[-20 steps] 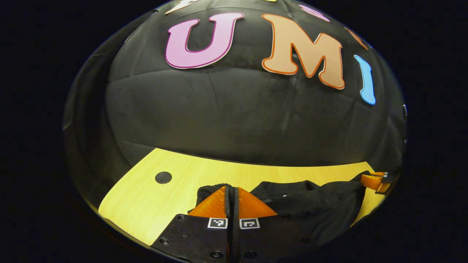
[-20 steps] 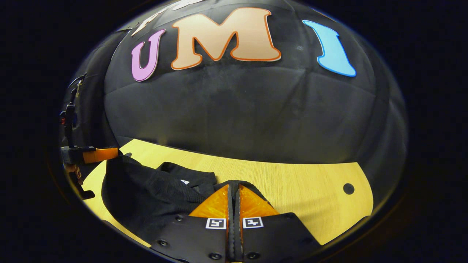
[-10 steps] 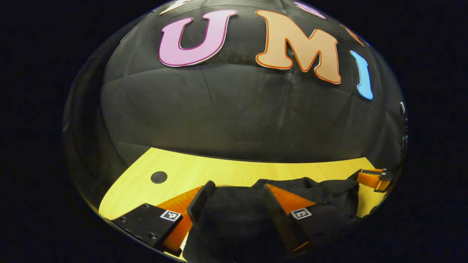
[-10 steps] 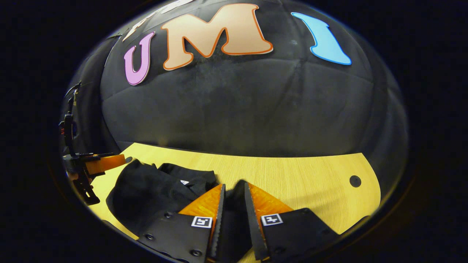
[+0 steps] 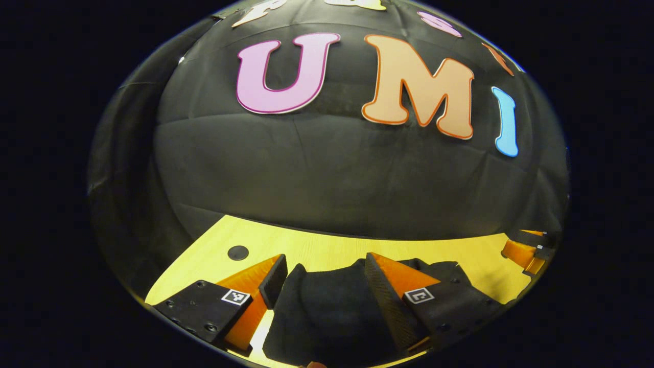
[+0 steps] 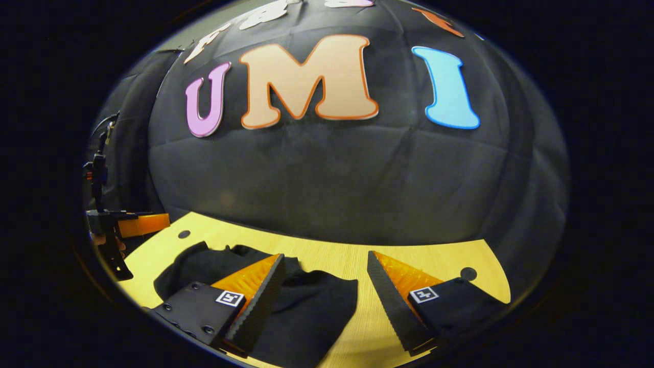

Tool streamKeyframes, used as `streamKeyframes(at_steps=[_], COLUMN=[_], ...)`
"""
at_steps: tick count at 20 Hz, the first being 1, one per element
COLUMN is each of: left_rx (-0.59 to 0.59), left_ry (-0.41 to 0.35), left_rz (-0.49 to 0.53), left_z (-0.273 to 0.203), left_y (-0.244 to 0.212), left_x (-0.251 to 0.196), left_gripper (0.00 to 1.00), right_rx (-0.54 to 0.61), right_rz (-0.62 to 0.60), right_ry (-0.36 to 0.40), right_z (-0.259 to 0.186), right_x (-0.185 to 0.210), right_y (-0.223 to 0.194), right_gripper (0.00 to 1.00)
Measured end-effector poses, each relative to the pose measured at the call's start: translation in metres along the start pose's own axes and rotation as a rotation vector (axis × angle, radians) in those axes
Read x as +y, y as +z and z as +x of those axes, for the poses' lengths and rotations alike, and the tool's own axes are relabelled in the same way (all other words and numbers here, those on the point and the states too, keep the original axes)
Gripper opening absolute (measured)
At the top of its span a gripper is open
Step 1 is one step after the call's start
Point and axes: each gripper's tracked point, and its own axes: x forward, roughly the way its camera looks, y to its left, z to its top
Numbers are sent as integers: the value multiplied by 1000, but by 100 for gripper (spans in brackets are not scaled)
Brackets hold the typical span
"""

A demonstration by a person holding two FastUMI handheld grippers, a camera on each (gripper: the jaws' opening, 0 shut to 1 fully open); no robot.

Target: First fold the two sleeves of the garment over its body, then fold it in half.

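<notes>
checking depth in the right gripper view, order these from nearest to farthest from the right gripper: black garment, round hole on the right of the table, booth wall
From the right gripper:
1. black garment, lying under and between its open fingers, toward the left.
2. round hole, on the table to the right, past the right finger.
3. booth wall, behind the table's far edge.

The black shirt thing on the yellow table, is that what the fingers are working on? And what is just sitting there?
For the job:
- black cloth garment, lying bunched on the table
- right gripper, fingers spread wide above it
- left gripper, fingers spread wide above it

Just there:
- pale yellow wooden table
- small round dark holes in the table
</notes>
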Motion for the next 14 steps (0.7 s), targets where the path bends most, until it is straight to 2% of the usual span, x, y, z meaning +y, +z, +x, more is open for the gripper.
streamKeyframes(at_steps=[3, 7, 11, 14], left_rx=[-83, -206, -269, -288], left_ry=[31, 38, 28, 18], left_rz=[-16, -23, -8, -26], left_z=[-36, -97, -165, -206], left_y=[24, 50, 54, 47], left_x=[11, 16, 16, 19], left_gripper=[93, 93, 93, 92], right_rx=[-90, -190, -315, -349], right_rz=[26, 58, 41, 35], right_ry=[-7, -15, -45, -62], right_z=[-43, -117, -192, -240], right_x=[2, 13, 24, 34], right_y=[16, 25, 31, 24], right_gripper=[100, 100, 99, 99])
